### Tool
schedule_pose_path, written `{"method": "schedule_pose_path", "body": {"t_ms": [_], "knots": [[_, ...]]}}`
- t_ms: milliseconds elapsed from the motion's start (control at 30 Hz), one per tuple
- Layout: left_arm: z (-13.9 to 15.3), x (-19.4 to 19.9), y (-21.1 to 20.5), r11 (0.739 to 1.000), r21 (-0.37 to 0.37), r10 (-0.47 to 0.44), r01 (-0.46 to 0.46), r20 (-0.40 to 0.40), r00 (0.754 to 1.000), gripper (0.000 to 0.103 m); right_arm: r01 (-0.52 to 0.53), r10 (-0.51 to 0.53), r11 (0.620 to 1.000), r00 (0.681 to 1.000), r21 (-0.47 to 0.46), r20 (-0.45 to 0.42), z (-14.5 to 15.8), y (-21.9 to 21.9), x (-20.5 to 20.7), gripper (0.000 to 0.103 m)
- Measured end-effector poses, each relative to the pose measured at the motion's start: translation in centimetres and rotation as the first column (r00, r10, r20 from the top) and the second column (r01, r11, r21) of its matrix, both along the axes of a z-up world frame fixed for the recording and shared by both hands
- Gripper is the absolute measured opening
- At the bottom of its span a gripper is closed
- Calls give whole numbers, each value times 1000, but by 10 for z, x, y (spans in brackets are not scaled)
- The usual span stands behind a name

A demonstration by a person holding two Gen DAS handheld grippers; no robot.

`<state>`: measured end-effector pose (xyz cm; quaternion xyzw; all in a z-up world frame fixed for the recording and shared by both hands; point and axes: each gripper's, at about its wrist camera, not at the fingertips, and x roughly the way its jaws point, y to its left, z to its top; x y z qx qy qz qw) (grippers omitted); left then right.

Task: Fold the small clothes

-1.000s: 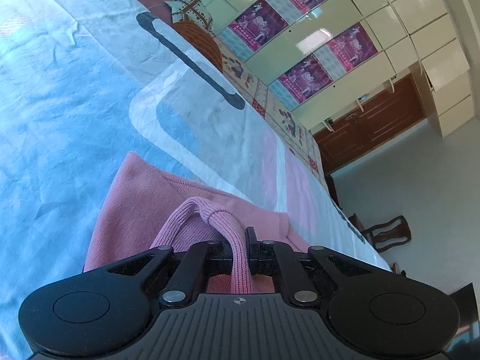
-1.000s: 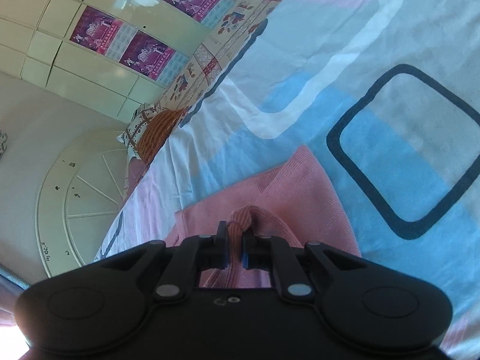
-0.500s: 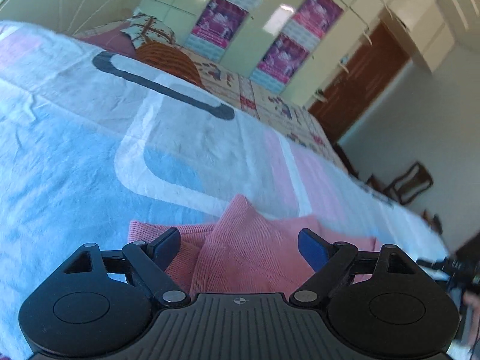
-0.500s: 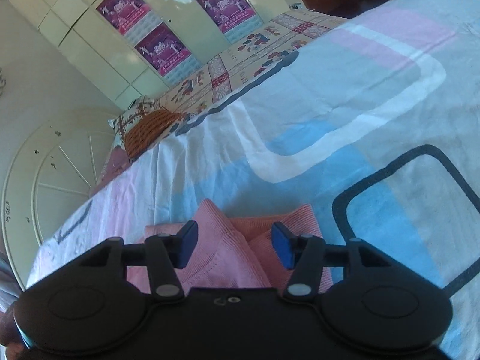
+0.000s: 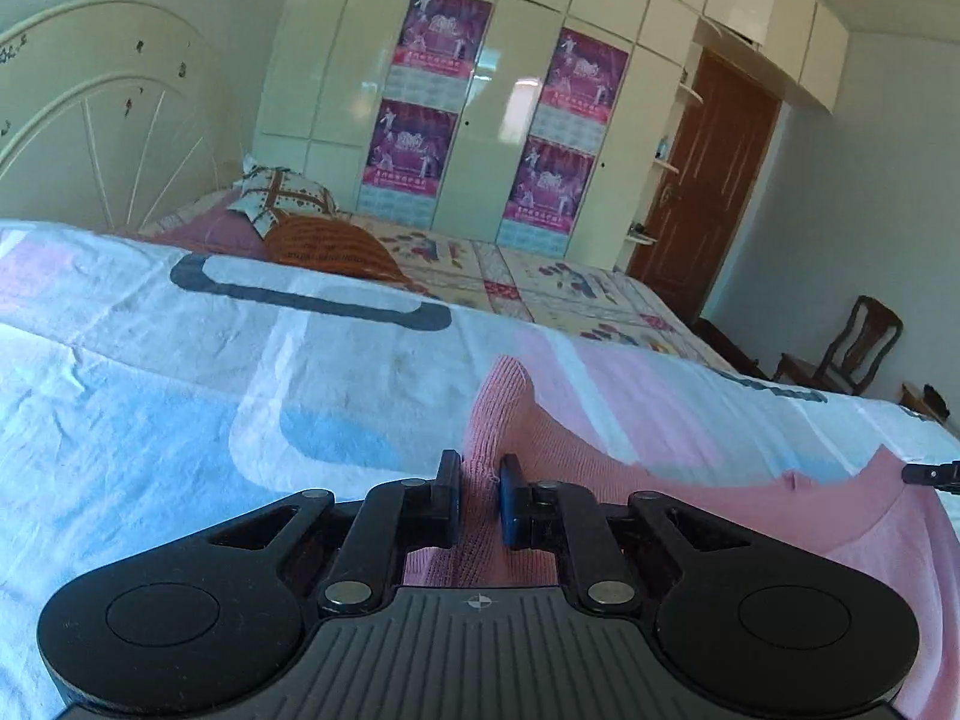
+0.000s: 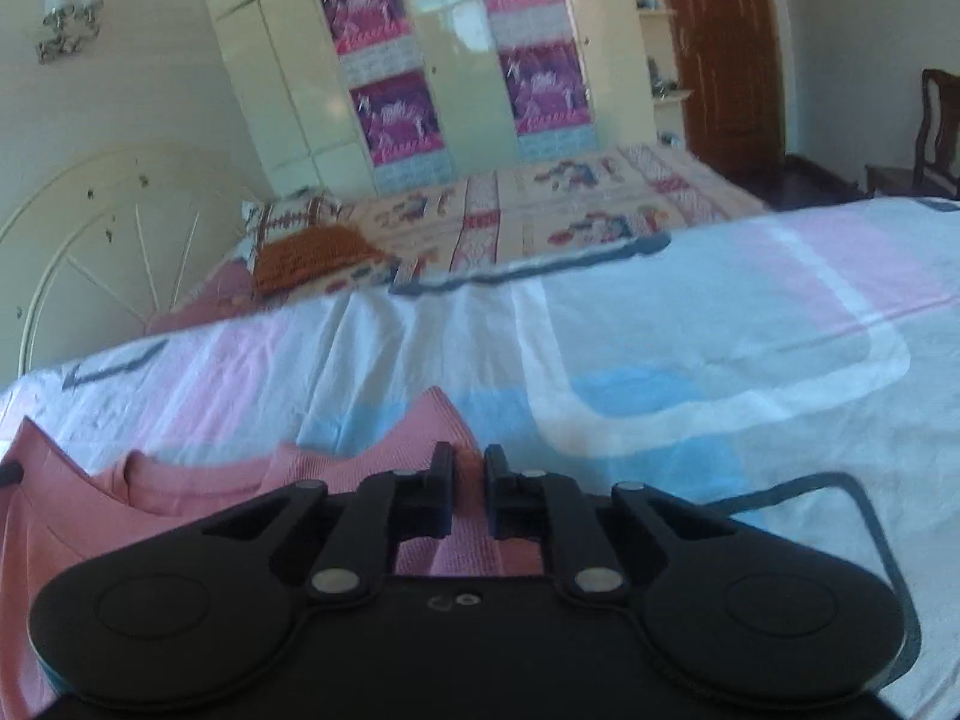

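Note:
A small pink knit garment (image 5: 750, 498) hangs stretched between my two grippers above the bed sheet (image 5: 180, 396). My left gripper (image 5: 480, 480) is shut on one raised corner of it, which sticks up past the jaws. My right gripper (image 6: 468, 477) is shut on the other corner of the pink garment (image 6: 198, 486). The tip of the right gripper (image 5: 930, 473) shows at the far right of the left wrist view. The garment's lower part is hidden below both grippers.
The bed sheet (image 6: 720, 360) has blue, pink and white blocks with dark outlines. A patterned pillow (image 5: 288, 198) and an orange cushion (image 5: 330, 246) lie near the headboard (image 5: 102, 138). A wardrobe with posters (image 5: 492, 120), a brown door (image 5: 714, 180) and a chair (image 5: 852, 348) stand beyond.
Both grippers let go of the folded garment, opened, then shut again on its corners and lifted it. Both views have tilted up to level.

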<state>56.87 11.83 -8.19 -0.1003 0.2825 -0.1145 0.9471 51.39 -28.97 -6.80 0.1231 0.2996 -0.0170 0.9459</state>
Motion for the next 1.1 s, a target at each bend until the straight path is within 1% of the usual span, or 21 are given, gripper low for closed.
{"method": "schedule_pose_path", "body": {"t_ms": [33, 100, 200, 300, 467, 567, 667, 700, 733, 767, 800, 833, 867, 900, 933, 967, 1000, 1033, 1067, 1100], "knots": [[-5, 5, -1, 1000, 10, 9, -9, -31, 999, 12, 22, -22, 1000, 1000, 0, 2, -2, -4, 0, 10], [-16, 15, -6, 999, 28, 25, -23, -84, 996, 12, 38, -37, 999, 998, 12, -50, -12, -7, 9, 10], [-21, 21, -12, 998, 48, 38, -33, -107, 993, 12, 49, -49, 999, 995, 4, -83, -21, -5, 17, 10], [-26, 24, -14, 997, 76, 29, -20, -125, 992, 12, 56, -56, 998, 991, -1, -122, -28, -6, 24, 10], [-30, 23, -24, 990, 144, 19, -2, -115, 993, 12, 51, -53, 999, 989, -15, -141, -36, -5, 26, 10], [-30, 22, -27, 986, 167, 24, -6, -107, 994, 13, 52, -55, 998, 989, -25, -139, -38, -3, 25, 11], [-30, 20, -30, 981, 192, 30, -11, -99, 995, 18, 48, -54, 998, 989, -45, -138, -39, -2, 24, 10], [-29, 19, -31, 979, 204, 32, -12, -97, 995, 20, 47, -54, 997, 989, -53, -139, -39, -1, 24, 12], [-28, 18, -32, 976, 218, 34, -12, -94, 995, 24, 45, -54, 997, 989, -68, -141, -38, 1, 24, 13], [-27, 18, -34, 972, 235, 38, -16, -92, 995, 27, 39, -53, 995, 988, -95, -144, -37, 3, 24, 17], [-26, 17, -34, 968, 250, 48, -24, -90, 995, 41, 32, -51, 991, 988, -128, -148, -36, 7, 25, 27], [-25, 17, -35, 960, 275, 71, -44, -91, 993, 73, 32, -57, 986, 987, -164, -150, -35, 11, 26, 34], [-23, 17, -36, 952, 300, 94, -64, -89, 992, 86, 44, -77, 976, 985, -214, -152, -34, 16, 26, 64], [-21, 15, -34, 947, 311, 106, -76, -82, 991, 95, 74, -120, 959, 980, -273, -157, -33, 19, 26, 82], [-18, 12, -31, 949, 307, 105, -77, -77, 991, 95, 96, -150, 944, 977, -315, -151, -32, 21, 24, 80], [-15, 8, -30, 948, 307, 109, -83, -68, 992, 95, 97, -148, 939, 980, -329, -134, -29, 21, 20, 77], [-10, 1, -29, 943, 318, 120, -101, -39, 992, 95, 107, -149, 936, 983, -334, -103, -24, 21, 14, 76], [-3, -7, -30, 940, 319, 123, -117, 2, 992, 95, 126, -153, 933, 987, -336, -54, -18, 23, 5, 76], [5, -17, -31, 948, 295, 109, -115, 39, 993, 95, 132, -146, 936, 989, -326, -17, -13, 25, -2, 72], [10, -25, -35, 961, 261, 85, -96, 55, 995, 95, 120, -125, 946, 992, -301, 5, -9, 29, -7, 66]]}}
